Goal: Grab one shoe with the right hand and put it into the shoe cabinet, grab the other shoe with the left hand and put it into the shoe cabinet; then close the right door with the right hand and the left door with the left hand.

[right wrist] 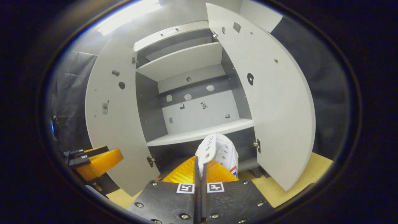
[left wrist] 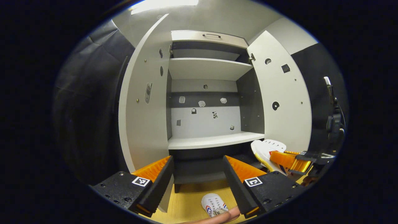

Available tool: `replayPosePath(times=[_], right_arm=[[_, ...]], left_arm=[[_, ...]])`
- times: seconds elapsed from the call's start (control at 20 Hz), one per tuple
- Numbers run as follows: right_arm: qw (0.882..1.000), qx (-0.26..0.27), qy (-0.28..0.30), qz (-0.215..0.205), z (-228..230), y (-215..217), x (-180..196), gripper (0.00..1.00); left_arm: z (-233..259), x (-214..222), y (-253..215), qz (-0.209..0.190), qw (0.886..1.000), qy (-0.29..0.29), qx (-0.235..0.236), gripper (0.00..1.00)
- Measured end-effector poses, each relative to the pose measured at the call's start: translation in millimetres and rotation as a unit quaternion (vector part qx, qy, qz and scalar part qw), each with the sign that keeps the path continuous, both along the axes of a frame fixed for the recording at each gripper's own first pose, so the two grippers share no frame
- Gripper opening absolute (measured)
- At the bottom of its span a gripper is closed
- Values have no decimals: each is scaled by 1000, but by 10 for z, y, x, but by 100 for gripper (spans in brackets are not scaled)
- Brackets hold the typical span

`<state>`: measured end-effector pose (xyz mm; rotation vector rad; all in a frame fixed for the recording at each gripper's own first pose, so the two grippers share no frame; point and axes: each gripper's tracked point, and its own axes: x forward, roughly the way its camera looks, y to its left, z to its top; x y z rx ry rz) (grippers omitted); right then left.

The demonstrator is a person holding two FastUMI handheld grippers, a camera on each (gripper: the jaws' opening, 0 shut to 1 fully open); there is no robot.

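The shoe cabinet (left wrist: 214,140) stands with both doors swung wide. In the right gripper view, my right gripper (right wrist: 200,163) is shut on the edge of a white shoe (right wrist: 219,149) with red and blue stripes. It holds that shoe off the floor in front of the lower compartment, just below the middle shelf (right wrist: 199,132). The left gripper view has the same shoe (left wrist: 267,149) and the right gripper (left wrist: 290,160) at the right, beside the right door (left wrist: 286,99). My left gripper (left wrist: 197,160) is open with nothing in it, above the second white shoe (left wrist: 214,205) on the wooden floor.
The left door (left wrist: 146,109) and right door flank the opening. An upper shelf (left wrist: 205,67) and a drawer with a handle (left wrist: 211,35) sit above. A person's arm (left wrist: 217,218) shows at the bottom edge. The left gripper (right wrist: 99,163) appears beyond the left door (right wrist: 115,124).
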<state>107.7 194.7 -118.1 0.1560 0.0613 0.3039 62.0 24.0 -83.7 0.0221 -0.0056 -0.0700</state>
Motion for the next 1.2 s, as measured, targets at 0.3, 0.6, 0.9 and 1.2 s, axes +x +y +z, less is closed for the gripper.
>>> replayPosePath(times=[0.3,0.6,0.9,1.2], right_arm=[[999,-31,-29,7,798,114,481,1],[996,-73,-32,29,1420,408,1236,1],[992,-114,-35,45,1417,701,2081,1],[986,-162,12,33,867,839,2843,1]], left_arm=[[43,178,-64,-7,1000,-2,4,94],[82,377,-119,-9,1000,-16,-4,94],[4,557,-298,-35,999,-9,4,95],[9,765,-437,-44,999,-10,-2,94]])
